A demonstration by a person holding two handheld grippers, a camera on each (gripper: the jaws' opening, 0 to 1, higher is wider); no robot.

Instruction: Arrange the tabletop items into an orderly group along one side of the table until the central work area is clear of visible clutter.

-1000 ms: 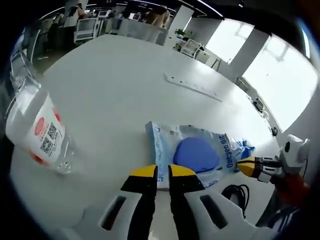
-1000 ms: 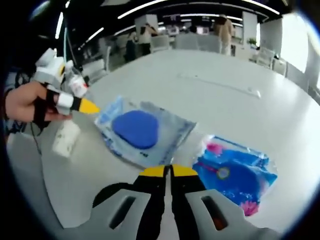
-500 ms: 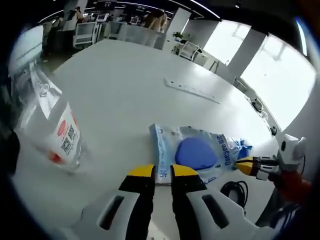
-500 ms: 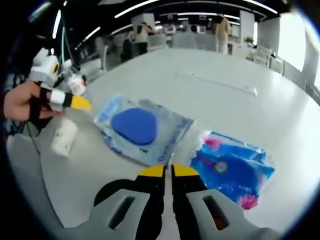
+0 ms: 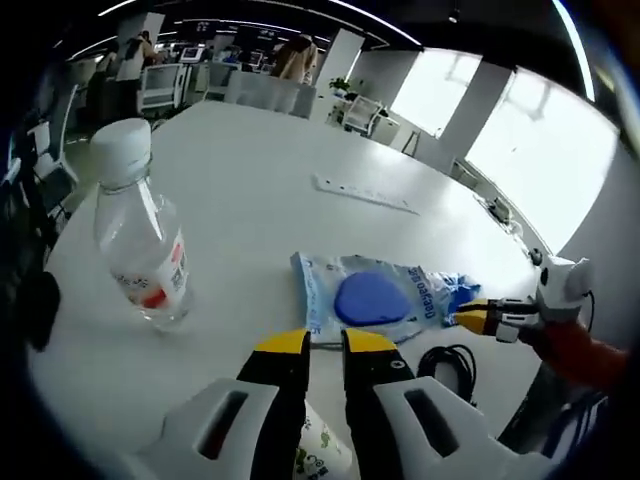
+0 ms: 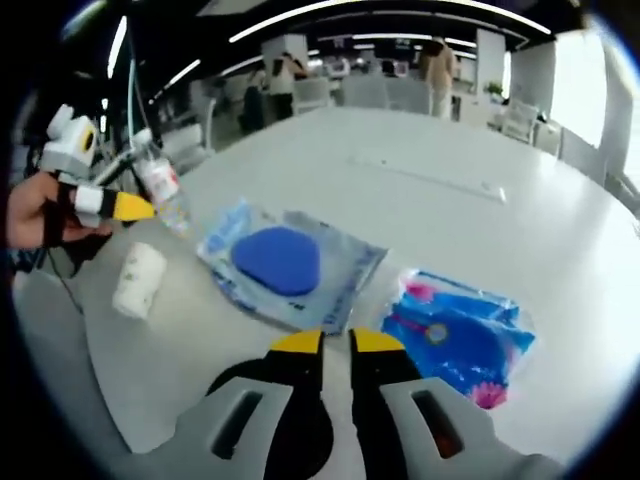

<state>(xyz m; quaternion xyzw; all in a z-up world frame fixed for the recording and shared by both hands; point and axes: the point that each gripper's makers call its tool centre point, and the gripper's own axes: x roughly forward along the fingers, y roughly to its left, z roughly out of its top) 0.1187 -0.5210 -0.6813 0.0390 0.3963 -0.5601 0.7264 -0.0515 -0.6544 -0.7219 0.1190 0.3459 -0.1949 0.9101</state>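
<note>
A clear water bottle [image 5: 140,245] with a white cap stands upright at the left; the right gripper view has it [image 6: 160,185] behind the other gripper. A flat packet with a blue sponge [image 5: 370,297] [image 6: 285,262] lies just beyond both sets of jaws. My left gripper [image 5: 325,345] points at the packet's near edge, jaws almost together with nothing between them. My right gripper [image 6: 337,343] stands the same way, holding nothing. A bright blue and pink packet [image 6: 460,335] lies to its right. A white roll [image 6: 138,280] lies on the table [image 6: 420,230].
A black cable [image 5: 460,365] coils by the table edge near the right gripper [image 5: 472,317]. A long white strip [image 5: 365,195] lies further out on the table. A hand [image 6: 35,210] holds the left gripper [image 6: 135,207]. Office chairs and people stand far behind.
The left gripper has pulled back from the sponge packet and the bottle, so the bottle now appears whole and upright. The right gripper's view barely shifted. The items on the table stay put.
</note>
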